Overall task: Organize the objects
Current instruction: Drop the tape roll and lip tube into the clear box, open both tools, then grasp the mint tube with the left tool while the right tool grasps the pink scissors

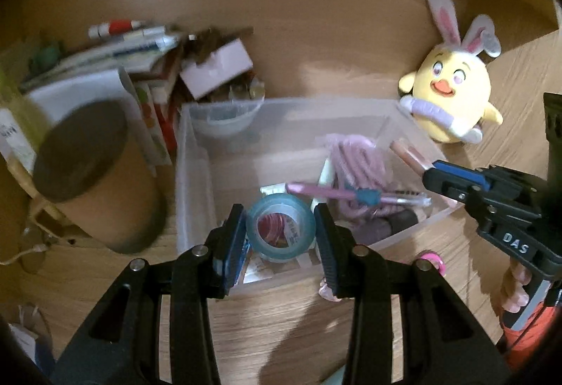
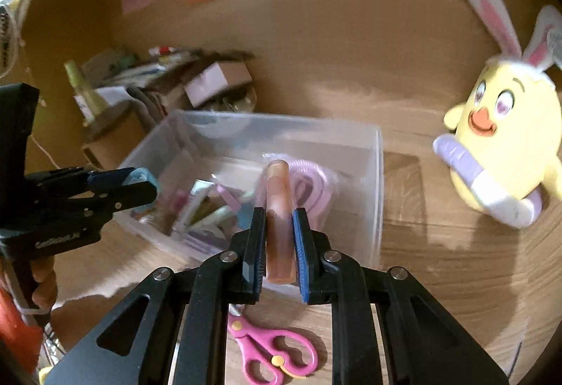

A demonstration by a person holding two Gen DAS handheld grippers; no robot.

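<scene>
My left gripper [image 1: 280, 227] is shut on a blue roll of tape [image 1: 280, 227] and holds it over the near end of a clear plastic bin [image 1: 196, 153]. In the right wrist view my right gripper [image 2: 279, 237] is shut on a brownish tube [image 2: 279, 195], held upright above the bin's [image 2: 377, 174] near rim. The bin holds a pink coiled cord [image 1: 354, 157], pens and small packets. The right gripper [image 1: 453, 179] shows at the right of the left wrist view, and the left gripper [image 2: 137, 183] with the tape at the left of the right wrist view.
A yellow plush chick with rabbit ears [image 1: 453, 93] sits to the right of the bin on the wooden table. Pink scissors [image 2: 274, 350] lie before the bin. A brown cylinder [image 1: 95, 174] and a pile of books and boxes [image 1: 140, 65] stand to the left.
</scene>
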